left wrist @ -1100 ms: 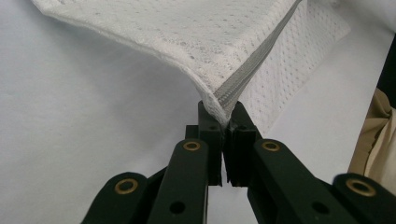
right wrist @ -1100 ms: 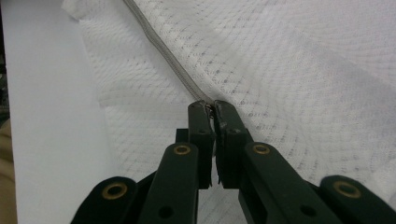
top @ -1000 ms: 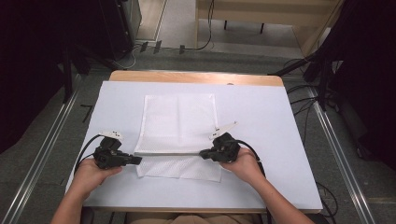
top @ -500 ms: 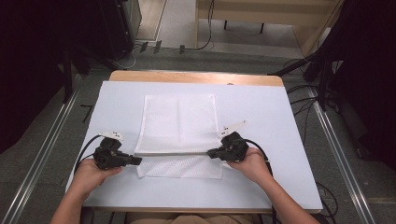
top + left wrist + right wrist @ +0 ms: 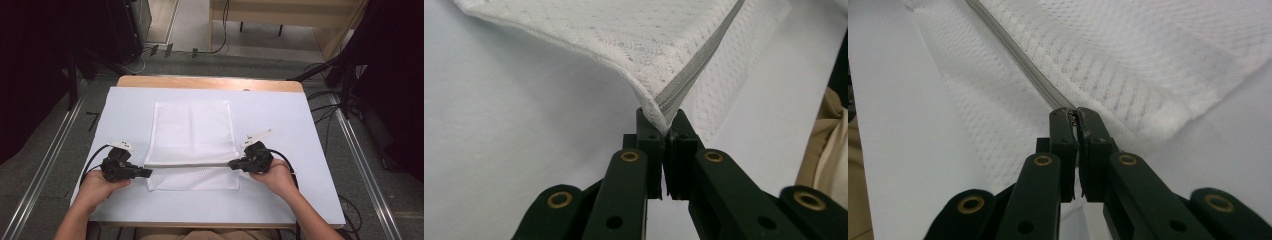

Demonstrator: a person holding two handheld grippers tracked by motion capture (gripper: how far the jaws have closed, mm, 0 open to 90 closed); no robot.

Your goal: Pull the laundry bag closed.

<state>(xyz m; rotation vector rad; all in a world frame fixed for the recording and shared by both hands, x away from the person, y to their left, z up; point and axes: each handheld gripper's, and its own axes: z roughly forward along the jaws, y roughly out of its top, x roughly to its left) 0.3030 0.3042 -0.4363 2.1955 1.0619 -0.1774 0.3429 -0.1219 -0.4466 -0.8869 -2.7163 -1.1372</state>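
Between the jaws of the left gripper [image 5: 664,131], a corner of the white mesh bag [image 5: 192,135] is being pinched, right at the end of the grey zipper [image 5: 696,67]; the jaws are standing closed tight on the fabric, lifting that corner off the surface. At the other end of the zipper, the right gripper [image 5: 1075,116] is clamping a small metal piece, most likely the zipper pull [image 5: 1074,117], with its jaws nearly together. Seen from the high view, the left gripper [image 5: 146,173] and the right gripper [image 5: 233,164] are facing each other across the bag's near part, with the zipper [image 5: 192,164] running taut between them. Beneath it all, the bag is lying flat on the white table [image 5: 300,125], near its middle, while the person's hands are gripping the tools from the near edge.
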